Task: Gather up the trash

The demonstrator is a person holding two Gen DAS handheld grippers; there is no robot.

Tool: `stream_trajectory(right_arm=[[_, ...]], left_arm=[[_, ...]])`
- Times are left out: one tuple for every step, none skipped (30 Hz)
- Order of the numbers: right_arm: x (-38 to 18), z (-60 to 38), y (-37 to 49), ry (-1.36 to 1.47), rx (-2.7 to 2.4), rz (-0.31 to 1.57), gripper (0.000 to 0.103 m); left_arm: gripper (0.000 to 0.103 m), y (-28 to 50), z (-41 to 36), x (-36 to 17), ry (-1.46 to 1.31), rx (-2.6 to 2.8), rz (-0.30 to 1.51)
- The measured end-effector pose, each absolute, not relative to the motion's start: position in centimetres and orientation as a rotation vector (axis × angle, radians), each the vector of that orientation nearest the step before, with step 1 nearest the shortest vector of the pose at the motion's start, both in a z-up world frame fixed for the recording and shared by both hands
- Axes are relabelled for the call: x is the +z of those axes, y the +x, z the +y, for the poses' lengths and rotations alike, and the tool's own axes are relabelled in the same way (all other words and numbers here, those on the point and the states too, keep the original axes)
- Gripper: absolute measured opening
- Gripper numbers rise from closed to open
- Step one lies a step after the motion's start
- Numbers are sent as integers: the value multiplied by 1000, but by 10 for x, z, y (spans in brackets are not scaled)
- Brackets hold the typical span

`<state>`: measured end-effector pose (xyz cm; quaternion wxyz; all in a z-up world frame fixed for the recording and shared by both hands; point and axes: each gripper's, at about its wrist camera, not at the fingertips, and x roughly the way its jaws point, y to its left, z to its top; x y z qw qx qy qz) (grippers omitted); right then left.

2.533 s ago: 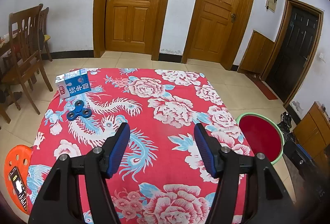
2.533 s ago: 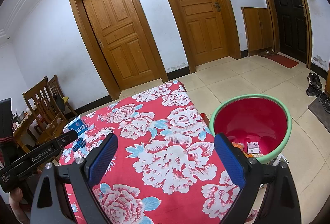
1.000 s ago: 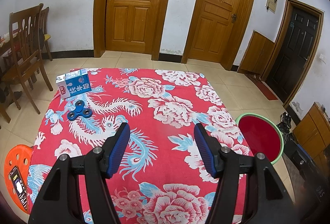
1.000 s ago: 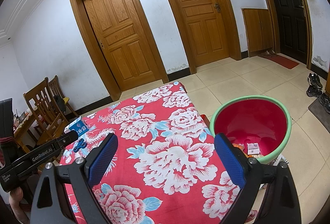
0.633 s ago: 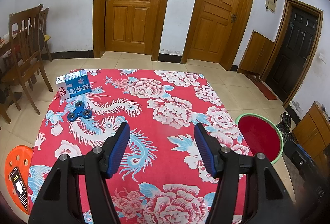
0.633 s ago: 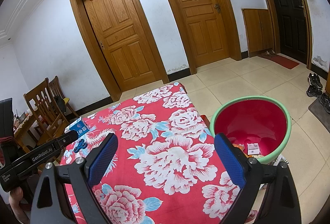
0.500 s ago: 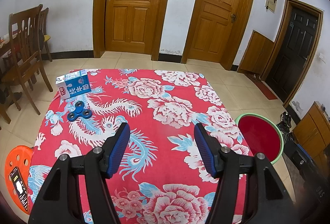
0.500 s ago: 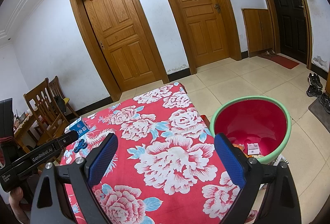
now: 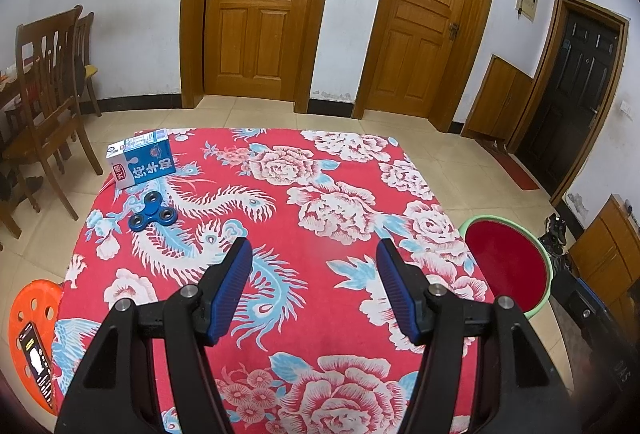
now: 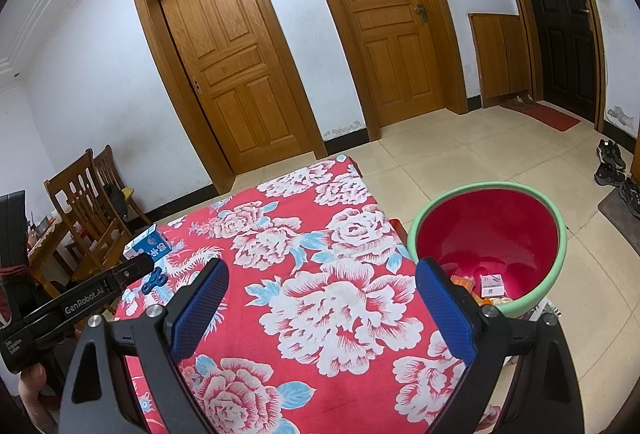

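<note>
A blue and white milk carton (image 9: 141,163) lies at the far left corner of the table with the red flowered cloth (image 9: 320,202); it also shows as the carton (image 10: 149,244) in the right wrist view. A blue fidget spinner (image 9: 153,215) lies just in front of it. My left gripper (image 9: 313,258) hovers open over the near middle of the cloth, nothing between its blue pads. My right gripper (image 10: 320,274) is open too, over the cloth's right side. A green bin with a red inside (image 10: 556,230) stands on the floor right of the table, with small packets at its bottom.
Wooden chairs (image 9: 44,106) stand left of the table. An orange stool (image 9: 24,310) with a phone on it sits at the near left. Shoes (image 10: 612,162) lie on the tiled floor at the right. Three doors line the back wall.
</note>
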<state>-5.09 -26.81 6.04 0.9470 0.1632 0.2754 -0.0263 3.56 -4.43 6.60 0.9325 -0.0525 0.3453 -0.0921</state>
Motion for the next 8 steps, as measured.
stream_trajectory(right_arm=[[61, -268, -51, 332, -54, 561, 96], [61, -267, -51, 331, -54, 563, 96], [61, -266, -51, 331, -54, 565, 96], [61, -266, -50, 331, -54, 568, 96], [60, -265, -50, 330, -54, 571, 96], [60, -265, -49, 330, -54, 574, 96], [59, -265, -47, 329, -54, 579, 96], [58, -265, -46, 327, -55, 585, 96]], left_arm=[[64, 36, -44, 64, -106, -188, 708], [64, 37, -45, 63, -105, -187, 710], [64, 38, -44, 62, -104, -186, 713], [64, 38, -44, 60, -104, -185, 717], [64, 40, -44, 59, -104, -184, 720], [64, 41, -44, 57, -104, -182, 723], [64, 43, -43, 55, -104, -179, 728], [64, 44, -42, 52, -102, -176, 732]])
